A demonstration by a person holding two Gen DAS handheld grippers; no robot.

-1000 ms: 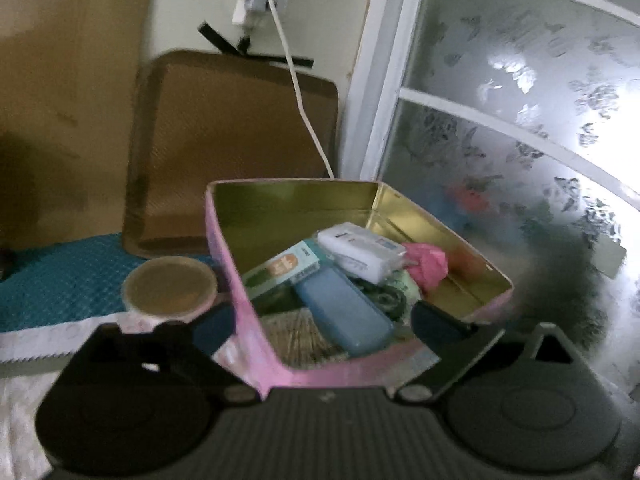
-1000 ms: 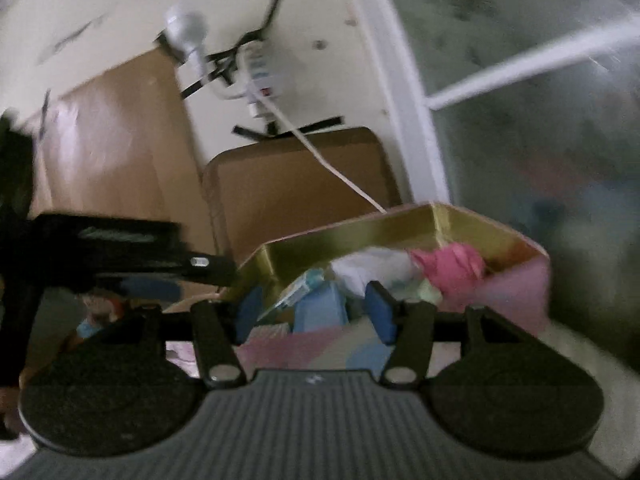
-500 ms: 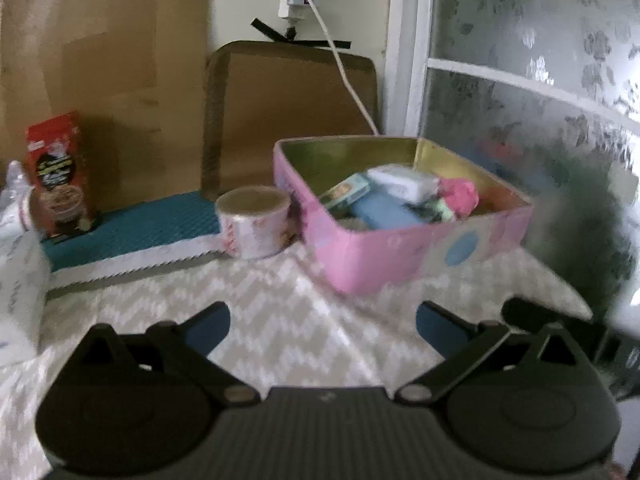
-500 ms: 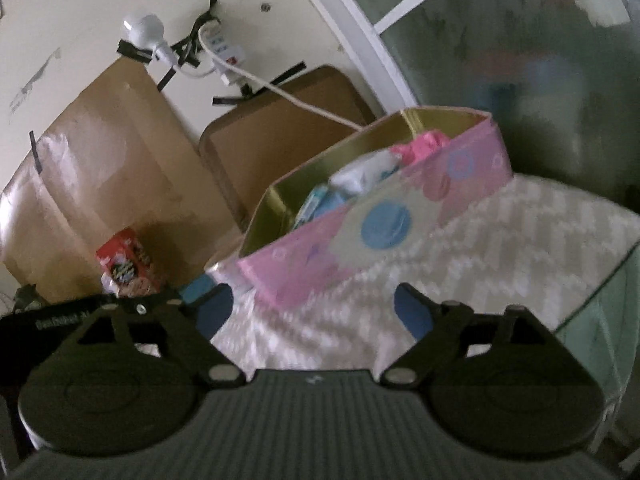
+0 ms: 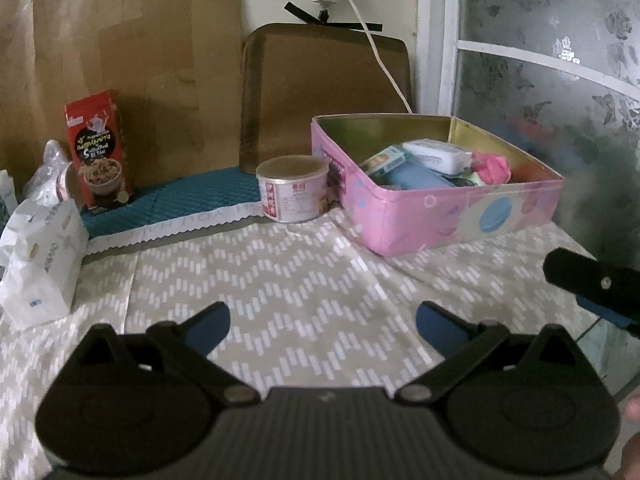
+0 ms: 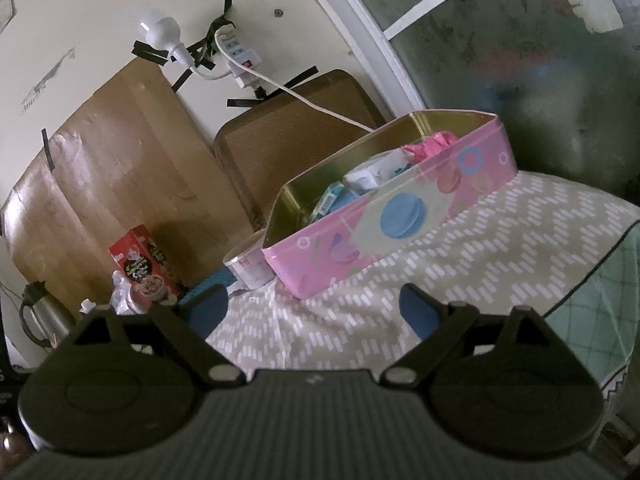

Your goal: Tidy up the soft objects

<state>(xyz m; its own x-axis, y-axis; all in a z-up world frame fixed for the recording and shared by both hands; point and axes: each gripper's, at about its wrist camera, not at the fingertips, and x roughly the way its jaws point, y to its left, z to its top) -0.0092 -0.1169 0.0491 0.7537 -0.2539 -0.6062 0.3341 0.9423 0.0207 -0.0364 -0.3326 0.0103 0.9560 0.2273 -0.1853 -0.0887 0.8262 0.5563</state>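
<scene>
A pink tin box stands at the back right of the chevron-patterned table; it also shows in the right wrist view. Inside lie a blue pouch, a white packet, a teal pack and a pink soft item. My left gripper is open and empty, low over the table well in front of the box. My right gripper is open and empty, also back from the box; one of its fingers shows at the right edge of the left wrist view.
A round can stands just left of the box. A red snack box and a white tissue pack are at the left. A brown tray leans on the wall. The table edge drops off at the right.
Both grippers have pulled back from the pink box, which was close up a second ago, and both have opened wider. The box contents have not moved.
</scene>
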